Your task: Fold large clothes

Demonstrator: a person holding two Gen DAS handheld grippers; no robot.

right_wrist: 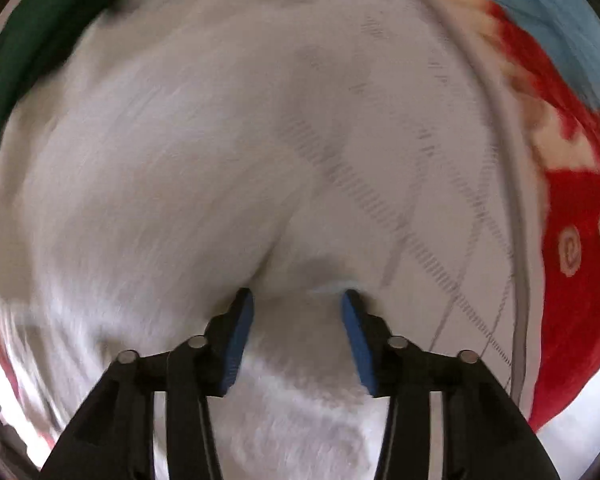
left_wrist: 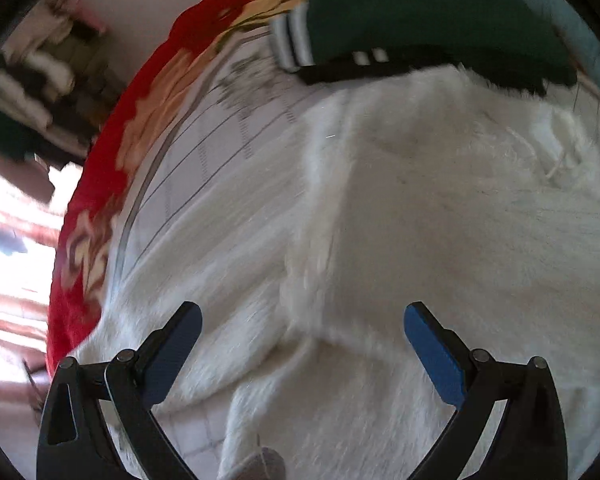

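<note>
White fluffy garment spread on a bed, both tongs above it.

Left wrist view: left tongs [left_wrist: 303, 320] wide apart, nothing between the blue pads, over the white fluffy garment [left_wrist: 440, 220] lying on a pale lined sheet [left_wrist: 220, 152]; dark green garment [left_wrist: 420, 16] beyond its far edge, red patterned blanket [left_wrist: 112, 200] along the left. Right wrist view, blurred: right tongs [right_wrist: 298, 304] partly apart, tips down at the white garment [right_wrist: 160, 160], pile between them but no firm pinch visible; lined sheet [right_wrist: 440, 160] and red blanket [right_wrist: 572, 220] to the right.
</note>
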